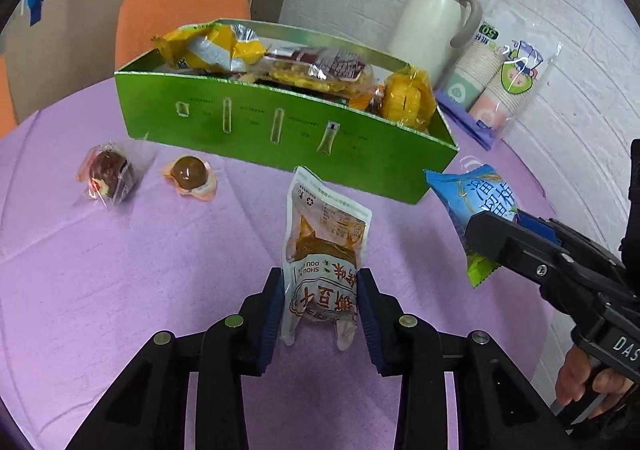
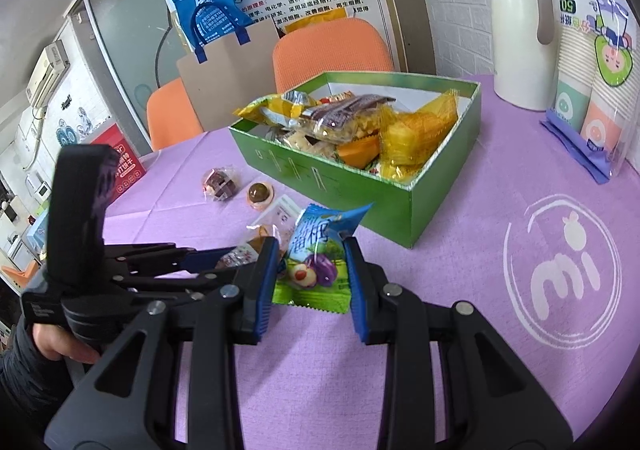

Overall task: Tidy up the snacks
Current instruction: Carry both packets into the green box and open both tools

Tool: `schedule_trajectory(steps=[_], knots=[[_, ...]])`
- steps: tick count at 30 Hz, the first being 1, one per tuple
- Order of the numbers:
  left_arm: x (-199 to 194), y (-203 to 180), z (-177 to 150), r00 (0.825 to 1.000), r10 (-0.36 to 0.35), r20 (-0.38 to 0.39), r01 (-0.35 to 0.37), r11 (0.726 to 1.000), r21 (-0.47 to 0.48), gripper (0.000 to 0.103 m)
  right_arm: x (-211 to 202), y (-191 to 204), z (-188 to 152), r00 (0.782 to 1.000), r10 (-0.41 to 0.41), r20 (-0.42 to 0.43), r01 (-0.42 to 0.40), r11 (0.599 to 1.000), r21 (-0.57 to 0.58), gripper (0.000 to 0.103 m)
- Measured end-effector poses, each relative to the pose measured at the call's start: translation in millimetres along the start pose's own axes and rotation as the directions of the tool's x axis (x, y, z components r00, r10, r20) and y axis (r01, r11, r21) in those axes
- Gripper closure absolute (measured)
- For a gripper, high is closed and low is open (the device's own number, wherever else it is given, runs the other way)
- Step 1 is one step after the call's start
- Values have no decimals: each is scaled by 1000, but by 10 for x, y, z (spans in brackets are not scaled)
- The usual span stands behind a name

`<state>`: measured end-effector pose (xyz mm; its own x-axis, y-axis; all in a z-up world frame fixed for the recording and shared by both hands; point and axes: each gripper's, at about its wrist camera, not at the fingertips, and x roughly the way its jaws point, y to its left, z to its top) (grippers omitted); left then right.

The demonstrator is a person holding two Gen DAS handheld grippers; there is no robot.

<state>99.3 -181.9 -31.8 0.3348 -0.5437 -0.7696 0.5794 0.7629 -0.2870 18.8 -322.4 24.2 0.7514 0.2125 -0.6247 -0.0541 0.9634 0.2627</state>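
My left gripper (image 1: 320, 298) is shut on a white and orange dried tofu pouch (image 1: 326, 234), held upright above the purple tablecloth, in front of the green snack box (image 1: 280, 130). My right gripper (image 2: 310, 270) is shut on a blue and green plum snack packet (image 2: 316, 250), just right of the left gripper; it shows in the left wrist view (image 1: 472, 202) too. The green box (image 2: 360, 186) holds several wrapped snacks. A dark wrapped cake (image 1: 108, 174) and a brown round snack in a cup (image 1: 190, 176) lie on the cloth left of the box.
A white thermos jug (image 1: 436, 22) and sleeves of paper cups (image 1: 496, 86) stand behind the box by the white brick wall. Orange chairs (image 2: 328, 46) stand past the table's far edge. A white logo (image 2: 560, 270) is printed on the cloth at right.
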Motion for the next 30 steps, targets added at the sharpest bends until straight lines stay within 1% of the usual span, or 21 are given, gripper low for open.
schedule_trajectory(steps=[4,8,11,13,17,20,23,26,30], knots=[[-295,-6,214,997,-24,77,24,1000,2,67,-57,50,167,999,9,37,-8,1000,-29,69],[-536,-19,540,987,-23,158,22,1000,9,67,-106,105,407,996,7,91,0,997,-74,69],[-640,-5,791,979,-19,205,17,1000,11,67,-66,93,614,993,-10,117,21,995,-95,69],[-659,15,948,975,-23,221,23,1000,2,67,-8,38,746,992,-19,128,31,995,-90,69],[-551,91,1256,970,5,245,3,999,-33,67,195,-112,980,988,-71,140,83,993,-79,69],[-356,199,1428,971,22,240,-4,997,-75,67,410,-262,1082,989,-95,115,102,993,-53,69],[-152,272,1536,975,23,223,-1,995,-100,67,586,-379,1141,989,-113,97,116,993,-27,69],[18,304,1631,979,34,203,-13,995,-103,66,745,-470,1193,989,-125,79,126,992,-8,69],[174,331,1697,982,23,186,-1,994,-113,65,896,-540,1202,991,-127,51,127,992,4,68]])
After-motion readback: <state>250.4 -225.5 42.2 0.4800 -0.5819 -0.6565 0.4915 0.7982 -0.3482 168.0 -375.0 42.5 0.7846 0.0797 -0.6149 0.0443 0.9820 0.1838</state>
